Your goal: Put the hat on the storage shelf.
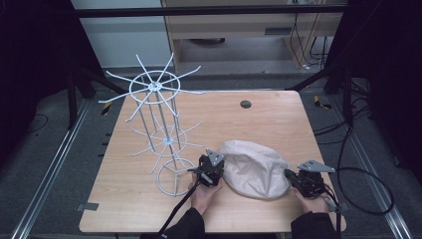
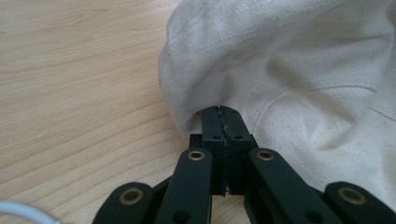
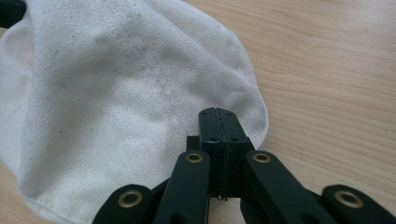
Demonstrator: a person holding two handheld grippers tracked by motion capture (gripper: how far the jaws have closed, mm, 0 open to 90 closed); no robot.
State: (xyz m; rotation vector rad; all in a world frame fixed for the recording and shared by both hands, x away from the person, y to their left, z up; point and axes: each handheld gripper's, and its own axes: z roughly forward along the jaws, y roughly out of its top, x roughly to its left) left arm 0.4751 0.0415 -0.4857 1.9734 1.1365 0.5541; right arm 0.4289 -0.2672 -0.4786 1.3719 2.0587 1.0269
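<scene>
From the high view, a square wooden table (image 1: 149,199) stands on a dark floor. A cream fabric hat (image 1: 255,167) lies near the front edge, right of centre. The left tongs (image 1: 221,172) meet its left edge, held by the person's left hand (image 1: 203,193) in a dark sleeve. The right tongs (image 1: 287,175) meet the hat's right edge, held by the right hand (image 1: 309,203). To the left of the hat stands a tall white wire rack (image 1: 159,129) with two tiers of radiating arms and a ring base; the left tongs sit just beside that ring. A small dark round cap (image 1: 245,104) is set into the table toward the far edge.

In the left gripper view, the left tongs (image 2: 223,116) are pressed fully together, pinching a fold at the hat's (image 2: 289,70) edge just above the table (image 2: 79,84). A curve of white wire shows at the bottom left corner.

In the right gripper view, the right tongs (image 3: 216,116) are likewise clamped tight, with the hat's (image 3: 121,93) hem caught between them. The fabric spreads up and to the left over the table (image 3: 327,70).
</scene>
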